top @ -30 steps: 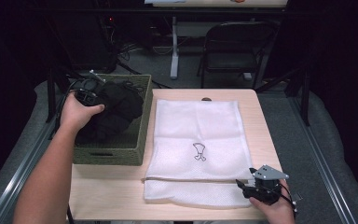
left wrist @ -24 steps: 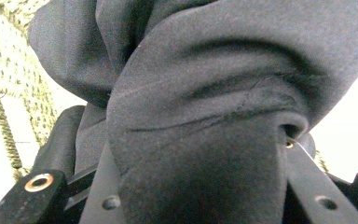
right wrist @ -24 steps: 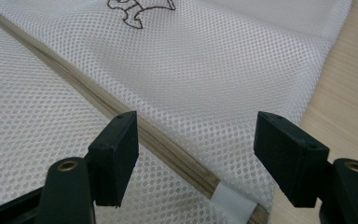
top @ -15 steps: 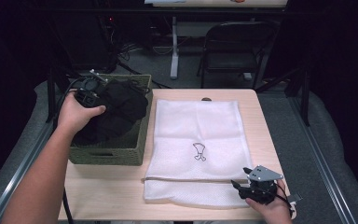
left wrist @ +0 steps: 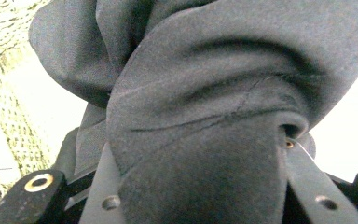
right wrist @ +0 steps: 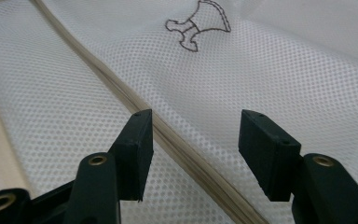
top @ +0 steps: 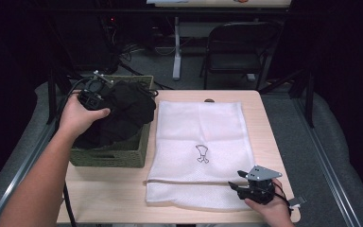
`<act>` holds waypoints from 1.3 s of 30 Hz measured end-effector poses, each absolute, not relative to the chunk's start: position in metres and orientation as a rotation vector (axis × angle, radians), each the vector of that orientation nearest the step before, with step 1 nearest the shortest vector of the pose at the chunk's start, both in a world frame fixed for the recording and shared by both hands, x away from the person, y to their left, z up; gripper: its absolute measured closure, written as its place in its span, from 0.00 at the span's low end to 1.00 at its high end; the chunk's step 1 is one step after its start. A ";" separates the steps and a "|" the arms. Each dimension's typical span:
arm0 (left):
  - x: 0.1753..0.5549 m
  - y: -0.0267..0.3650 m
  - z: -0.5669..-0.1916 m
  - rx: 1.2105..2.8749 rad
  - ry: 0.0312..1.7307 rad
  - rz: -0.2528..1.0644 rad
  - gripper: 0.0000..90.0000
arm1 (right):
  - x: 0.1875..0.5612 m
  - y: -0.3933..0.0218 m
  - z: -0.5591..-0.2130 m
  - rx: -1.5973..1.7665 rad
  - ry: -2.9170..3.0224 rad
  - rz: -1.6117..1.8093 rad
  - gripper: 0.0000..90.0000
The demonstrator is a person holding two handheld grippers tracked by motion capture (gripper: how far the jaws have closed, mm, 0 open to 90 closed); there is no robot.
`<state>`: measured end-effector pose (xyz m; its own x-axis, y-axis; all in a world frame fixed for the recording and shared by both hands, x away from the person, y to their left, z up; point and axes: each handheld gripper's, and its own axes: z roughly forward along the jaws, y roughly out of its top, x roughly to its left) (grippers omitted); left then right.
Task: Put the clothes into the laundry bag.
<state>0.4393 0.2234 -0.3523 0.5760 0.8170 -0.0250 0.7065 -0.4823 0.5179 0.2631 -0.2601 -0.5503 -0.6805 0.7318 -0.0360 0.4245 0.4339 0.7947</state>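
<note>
The left gripper pinched soft, floppy black clothing over the basket; the right gripper, fingers spread but closing, straddled the mesh bag's zipper seam (best gripped there).

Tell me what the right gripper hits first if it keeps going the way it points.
Most likely the zipper of the mesh bag: it runs between the open jaws of the right gripper, which have just been closing. Whether the pads already touch the mesh is unclear.
</note>
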 end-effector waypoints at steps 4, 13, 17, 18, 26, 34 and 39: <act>0.436 0.221 -0.349 2.331 1.206 0.312 0.70 | 0.267 -0.254 -0.549 0.960 2.357 1.164 0.53; 0.430 0.216 -0.344 2.326 1.182 0.307 0.70 | 0.278 -0.230 -0.547 0.912 2.414 1.148 0.64; 0.428 0.211 -0.343 2.331 1.174 0.300 0.70 | 0.286 -0.220 -0.546 0.895 2.434 1.145 0.68; 0.428 0.209 -0.343 2.335 1.171 0.302 0.70 | 0.288 -0.217 -0.546 0.888 2.440 1.143 0.68; 0.424 0.193 -0.337 2.346 1.134 0.303 0.70 | 0.304 -0.203 -0.544 0.848 2.465 1.136 0.71; 0.419 0.176 -0.333 2.367 1.079 0.288 0.70 | 0.312 -0.193 -0.548 0.847 2.490 1.145 0.72; 0.416 0.165 -0.335 2.390 1.046 0.280 0.70 | 0.309 -0.188 -0.550 0.818 2.511 1.137 0.72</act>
<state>0.4157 0.1646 -0.3350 0.6818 0.7314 -0.0159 0.6258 -0.5719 0.5304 0.3088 -0.1884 -0.5505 -0.8058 0.5921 -0.0089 0.3839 0.5339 0.7534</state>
